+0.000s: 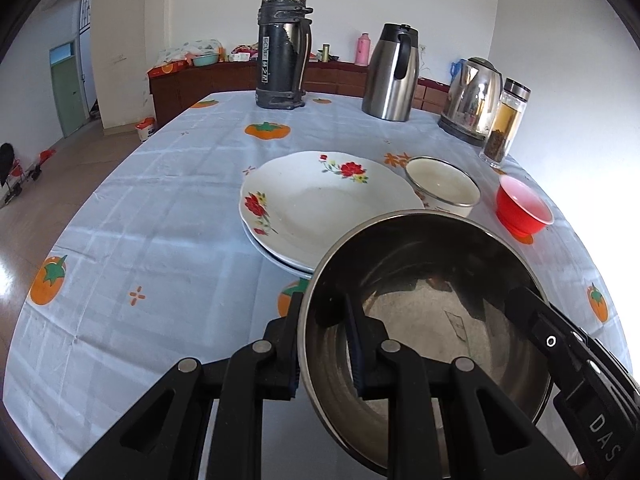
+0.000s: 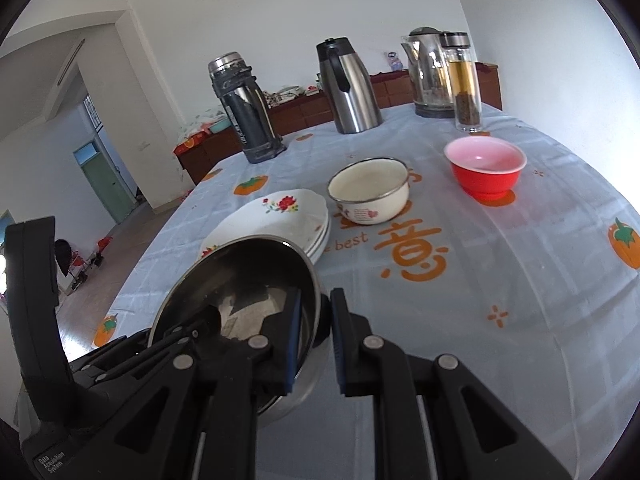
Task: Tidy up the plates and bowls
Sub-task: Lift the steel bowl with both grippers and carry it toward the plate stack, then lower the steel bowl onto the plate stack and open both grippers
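A large steel bowl (image 1: 424, 320) is held by both grippers above the table's near edge. My left gripper (image 1: 324, 312) is shut on its left rim, one finger inside and one outside. My right gripper (image 2: 316, 312) is shut on its right rim; the bowl (image 2: 240, 288) shows tilted in the right wrist view. A stack of white flowered plates (image 1: 320, 204) lies just beyond the bowl, and shows in the right wrist view (image 2: 280, 220). A white enamel bowl (image 1: 442, 186) (image 2: 370, 192) and a red bowl (image 1: 522, 210) (image 2: 486, 172) stand to the right of the plates.
A dark thermos (image 1: 282, 48), a steel jug (image 1: 390, 74), an electric kettle (image 1: 472, 100) and a glass tea bottle (image 1: 504, 120) stand along the table's far side. The tablecloth (image 1: 160, 220) has orange fruit prints. The floor drops off left.
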The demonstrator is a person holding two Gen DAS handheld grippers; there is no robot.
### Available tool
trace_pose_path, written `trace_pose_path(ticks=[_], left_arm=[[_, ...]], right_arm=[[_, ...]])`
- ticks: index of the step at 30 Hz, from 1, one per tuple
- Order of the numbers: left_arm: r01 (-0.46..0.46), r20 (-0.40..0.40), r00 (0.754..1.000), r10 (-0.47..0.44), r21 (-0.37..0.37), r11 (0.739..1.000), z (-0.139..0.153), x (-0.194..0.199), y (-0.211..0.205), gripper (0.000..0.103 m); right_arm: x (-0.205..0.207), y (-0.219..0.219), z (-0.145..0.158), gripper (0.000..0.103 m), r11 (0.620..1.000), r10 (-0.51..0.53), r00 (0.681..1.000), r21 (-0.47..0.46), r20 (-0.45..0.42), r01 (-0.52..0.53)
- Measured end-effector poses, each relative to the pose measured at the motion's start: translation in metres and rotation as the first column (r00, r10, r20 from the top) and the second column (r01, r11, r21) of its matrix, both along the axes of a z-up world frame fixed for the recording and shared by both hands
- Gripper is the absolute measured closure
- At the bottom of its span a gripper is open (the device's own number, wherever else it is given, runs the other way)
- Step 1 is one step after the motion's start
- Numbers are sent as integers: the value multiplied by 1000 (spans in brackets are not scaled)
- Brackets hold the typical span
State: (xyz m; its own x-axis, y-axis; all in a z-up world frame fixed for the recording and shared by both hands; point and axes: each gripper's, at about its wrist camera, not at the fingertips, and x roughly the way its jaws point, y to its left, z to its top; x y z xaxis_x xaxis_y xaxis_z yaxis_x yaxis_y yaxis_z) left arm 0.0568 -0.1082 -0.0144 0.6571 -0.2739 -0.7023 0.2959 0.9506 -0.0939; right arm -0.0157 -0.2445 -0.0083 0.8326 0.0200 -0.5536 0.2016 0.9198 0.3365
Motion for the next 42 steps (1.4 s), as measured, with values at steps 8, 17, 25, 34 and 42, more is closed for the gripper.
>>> trace_pose_path(ticks=[8, 17, 25, 34, 42], left_arm=[[-22, 11, 1000, 22, 1, 1000, 7, 17, 3, 81], [-26, 43, 999, 26, 3, 1000, 19, 45, -5, 81], [-26, 37, 999, 25, 19, 999, 13, 72, -16, 81], [-33, 41, 999, 32, 17, 999, 9, 101, -24, 81], [-28, 23, 999, 27, 9, 1000, -3, 118, -31, 79]], right_arm=[[21, 1, 6, 88, 1000, 19, 1000, 8, 19, -20], [49, -6, 16, 88, 1000, 22, 998, 7, 58, -23], [74, -15, 9, 89, 1000, 12, 998, 10, 61, -12], [104, -24, 5, 89, 1000, 4, 998, 24, 65, -5], [118, -31, -5, 88, 999, -10, 999, 37, 43, 9]])
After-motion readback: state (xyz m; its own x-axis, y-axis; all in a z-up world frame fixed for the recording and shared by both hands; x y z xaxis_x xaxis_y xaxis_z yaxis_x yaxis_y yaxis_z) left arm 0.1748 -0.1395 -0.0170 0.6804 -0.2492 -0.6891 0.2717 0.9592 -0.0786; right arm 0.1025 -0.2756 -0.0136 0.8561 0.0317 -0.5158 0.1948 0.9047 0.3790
